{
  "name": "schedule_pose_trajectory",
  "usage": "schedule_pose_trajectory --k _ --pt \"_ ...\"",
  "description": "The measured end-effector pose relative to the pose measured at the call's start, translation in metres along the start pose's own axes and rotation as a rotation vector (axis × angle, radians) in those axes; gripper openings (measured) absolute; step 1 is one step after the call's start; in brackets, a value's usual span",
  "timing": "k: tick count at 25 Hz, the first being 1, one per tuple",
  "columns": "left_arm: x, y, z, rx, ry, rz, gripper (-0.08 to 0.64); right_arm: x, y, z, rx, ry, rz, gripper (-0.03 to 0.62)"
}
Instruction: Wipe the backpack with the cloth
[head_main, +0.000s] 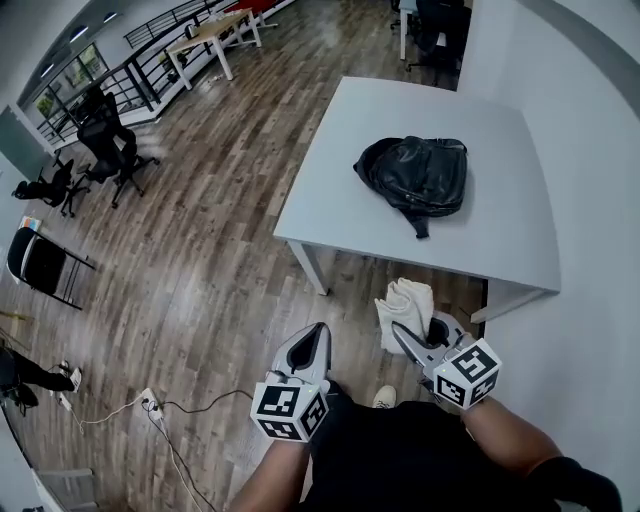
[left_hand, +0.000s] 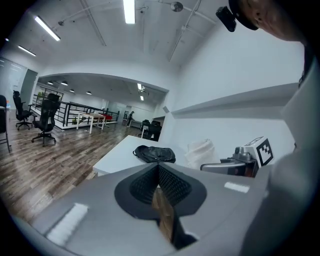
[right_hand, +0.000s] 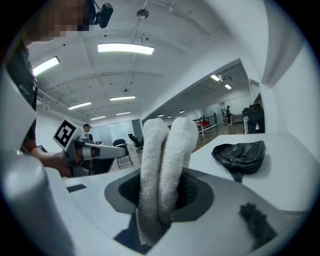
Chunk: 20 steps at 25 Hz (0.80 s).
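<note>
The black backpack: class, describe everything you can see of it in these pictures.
The black backpack looks like glossy, creased leather. It lies flat and slumped near the middle of the white rectangular table, with a short strap trailing towards the near edge. Only the table touches it; nothing rests on it.

Both grippers are held low in front of the body, pointing fwd, side by side w/ a gap between them. Left gripper (head_main: 315, 340): jaws pressed together, nothing btwn them. Right gripper (head_main: 405, 338): jaws clamped on a folded white cloth (head_main: 404, 301), which pokes out past the tips. Each one has its marker cube at the back end, the left cube (head_main: 289, 410) a bit lower in the head view than the right cube (head_main: 466, 372). Left forearm (head_main: 268, 480) comes up from the bottom edge, and the right forearm (head_main: 510, 440) angles in from the lower right.
</note>
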<state>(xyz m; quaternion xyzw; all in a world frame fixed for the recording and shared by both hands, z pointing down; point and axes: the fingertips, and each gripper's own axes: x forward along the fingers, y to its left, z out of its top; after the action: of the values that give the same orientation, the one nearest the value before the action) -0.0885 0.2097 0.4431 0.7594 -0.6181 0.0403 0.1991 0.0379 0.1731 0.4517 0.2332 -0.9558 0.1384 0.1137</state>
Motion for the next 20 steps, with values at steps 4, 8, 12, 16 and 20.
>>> schedule_pose_trajectory --k 4,8,12,16,20 --pt "0.012 -0.033 0.000 0.029 0.017 -0.068 0.008 -0.036 -0.019 -0.002 0.026 -0.025 -0.085 0.129" --pt "0.020 -0.059 0.000 0.054 0.035 -0.129 0.008 -0.065 -0.031 -0.008 0.058 -0.044 -0.160 0.129" --pt "0.030 -0.078 -0.003 0.078 0.072 -0.184 0.008 -0.085 -0.042 -0.012 0.092 -0.061 -0.221 0.129" --pt "0.044 -0.094 -0.004 0.106 0.094 -0.237 0.008 -0.099 -0.054 -0.017 0.117 -0.081 -0.274 0.129" --pt "0.060 -0.109 0.004 0.132 0.102 -0.301 0.008 -0.108 -0.064 -0.016 0.132 -0.096 -0.329 0.129"
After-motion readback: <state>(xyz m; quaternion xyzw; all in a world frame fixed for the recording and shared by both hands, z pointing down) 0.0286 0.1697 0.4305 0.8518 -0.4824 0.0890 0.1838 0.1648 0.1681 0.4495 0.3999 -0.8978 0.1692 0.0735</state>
